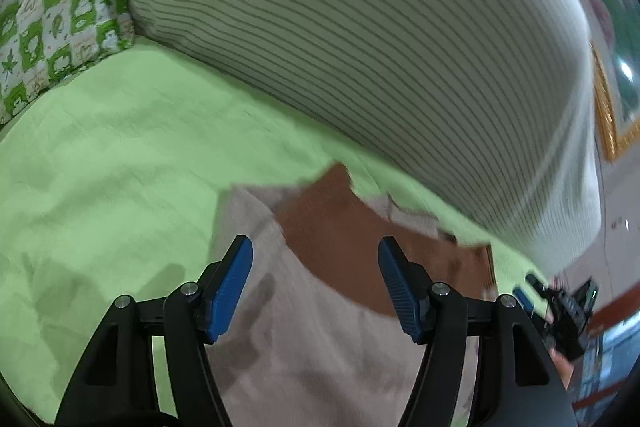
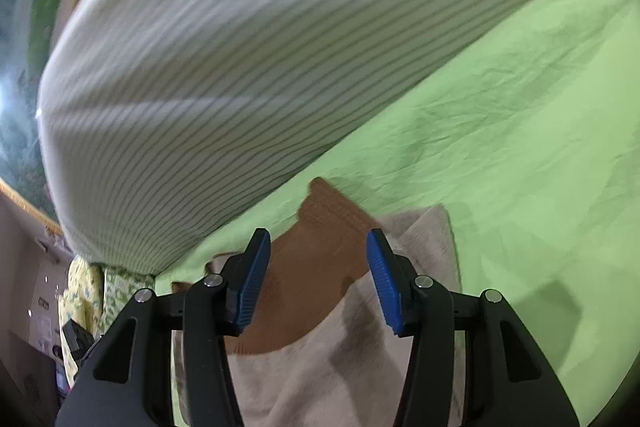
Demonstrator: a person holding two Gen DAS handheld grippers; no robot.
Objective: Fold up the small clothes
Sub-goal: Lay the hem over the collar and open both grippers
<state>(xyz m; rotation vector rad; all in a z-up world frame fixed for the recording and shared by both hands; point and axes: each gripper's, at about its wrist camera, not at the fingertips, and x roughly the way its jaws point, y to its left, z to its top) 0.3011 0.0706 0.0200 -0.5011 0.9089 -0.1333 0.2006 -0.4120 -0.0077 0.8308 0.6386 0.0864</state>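
Observation:
A small beige garment [image 1: 320,339] with a brown part [image 1: 340,227] lies flat on the green bedsheet [image 1: 120,167]. My left gripper [image 1: 316,247] is open and empty, hovering over the garment's beige part near the brown edge. In the right wrist view the same garment [image 2: 340,367] shows with its brown part [image 2: 320,267] between the fingers. My right gripper [image 2: 318,243] is open and empty above it. The right gripper also shows at the far right of the left wrist view [image 1: 560,311].
A large striped pillow [image 1: 360,47] lies just beyond the garment and also fills the right wrist view [image 2: 220,87]. A green patterned pillow [image 1: 52,19] sits at the far left. The green sheet [image 2: 520,147] stretches to the right. A wall with pictures stands behind.

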